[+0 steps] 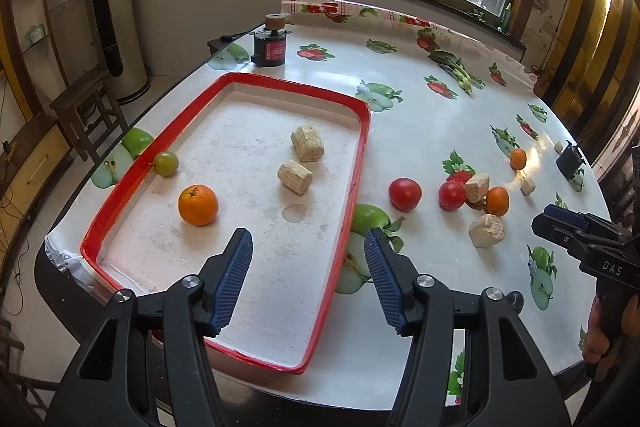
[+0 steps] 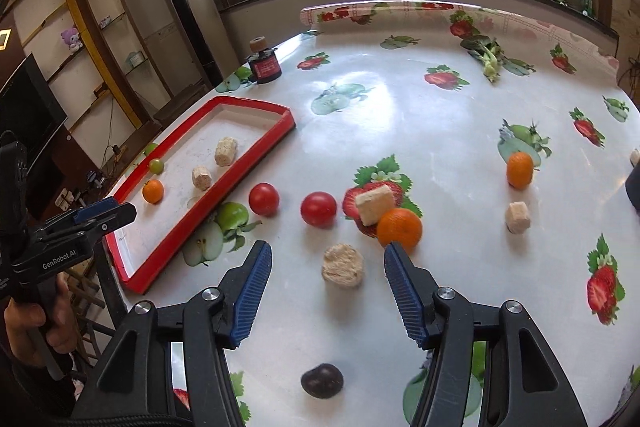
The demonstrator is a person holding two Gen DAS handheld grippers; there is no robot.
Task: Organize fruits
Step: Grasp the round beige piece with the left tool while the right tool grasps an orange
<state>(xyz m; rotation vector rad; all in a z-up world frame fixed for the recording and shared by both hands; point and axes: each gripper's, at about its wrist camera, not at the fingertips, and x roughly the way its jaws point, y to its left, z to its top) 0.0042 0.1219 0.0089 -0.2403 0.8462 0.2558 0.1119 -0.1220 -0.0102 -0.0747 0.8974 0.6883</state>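
Observation:
A red-rimmed tray (image 1: 362, 163) holds an orange (image 1: 198, 205), a small green fruit (image 1: 166, 163) and two corn pieces (image 1: 307, 143). My left gripper (image 1: 308, 247) hovers open over the tray's near right part, with nothing between its fingers. On the table to the right lie two tomatoes (image 2: 318, 209), two oranges (image 2: 399, 230) and several corn pieces. My right gripper (image 2: 328, 259) is open, and a round corn piece (image 2: 343, 264) lies just ahead between its fingertips, untouched. A dark plum (image 2: 322, 380) sits under that gripper near the table's front.
A black jar (image 1: 270, 47) with a cork lid stands behind the tray at the table's far left. A leafy green vegetable (image 2: 490, 61) lies at the far side. A dark object (image 1: 570, 159) sits at the right edge. The tablecloth bears printed fruit pictures.

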